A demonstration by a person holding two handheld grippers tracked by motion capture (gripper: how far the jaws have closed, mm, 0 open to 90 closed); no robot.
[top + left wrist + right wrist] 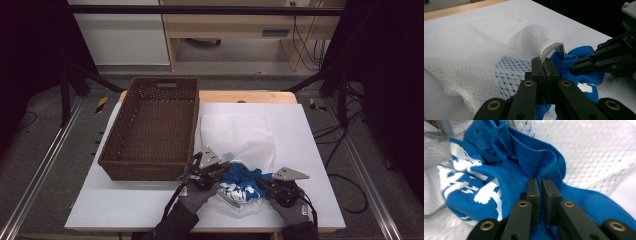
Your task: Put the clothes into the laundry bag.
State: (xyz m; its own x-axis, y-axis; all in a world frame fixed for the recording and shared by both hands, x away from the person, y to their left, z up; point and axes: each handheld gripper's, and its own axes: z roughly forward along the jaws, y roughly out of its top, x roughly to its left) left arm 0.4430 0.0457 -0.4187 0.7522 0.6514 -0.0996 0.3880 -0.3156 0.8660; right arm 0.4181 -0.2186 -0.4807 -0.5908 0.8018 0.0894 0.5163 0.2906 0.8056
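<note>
We are stuffing the blue T-shirt [524, 170], pinched in our right claw [540, 185], into the mesh laundry bag [474, 50] whose rim our left claw [544, 65] pinches open, so next we push deeper.

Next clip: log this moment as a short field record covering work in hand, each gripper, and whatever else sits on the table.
work in hand: blue garment partly inside a white mesh bag
left gripper: jaws shut on the mesh bag's opening edge
right gripper: jaws shut on a fold of the blue garment
basket: brown wicker, to the left of the bag, nothing in it
table: white top
</note>
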